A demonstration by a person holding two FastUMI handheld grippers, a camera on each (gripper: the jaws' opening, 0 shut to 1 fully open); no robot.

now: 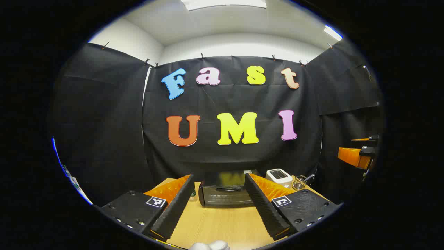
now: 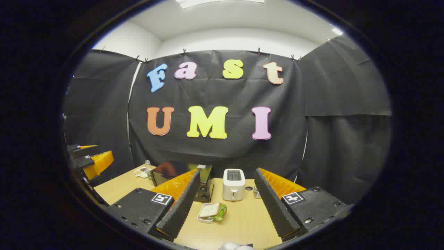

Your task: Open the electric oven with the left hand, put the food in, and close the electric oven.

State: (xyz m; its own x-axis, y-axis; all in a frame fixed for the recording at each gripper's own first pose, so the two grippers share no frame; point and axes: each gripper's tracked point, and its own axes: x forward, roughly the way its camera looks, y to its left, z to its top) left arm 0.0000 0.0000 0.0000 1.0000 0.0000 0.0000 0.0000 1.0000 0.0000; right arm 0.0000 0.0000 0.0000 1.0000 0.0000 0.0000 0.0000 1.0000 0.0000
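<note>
Held left gripper [image 1: 219,205] and right gripper [image 2: 224,208] wide apart, gripping nothing. Stood shut near tabletop [image 1: 222,225] back edge: electric oven [image 1: 227,193]. Lay before toaster [image 2: 233,184]: food [image 2: 212,211].

Spread black-and-orange right gripper [image 2: 222,203] hangs above a light wooden table [image 2: 242,222]; a sandwich on a small white tray [image 2: 211,211] sits just before the white toaster [image 2: 233,184], black electric oven [image 2: 184,180] beside it.

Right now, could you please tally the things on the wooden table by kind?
Black electric oven: 1
White toaster: 1
White tray of sandwich food: 1
Small wire basket: 1
Total: 4
</note>
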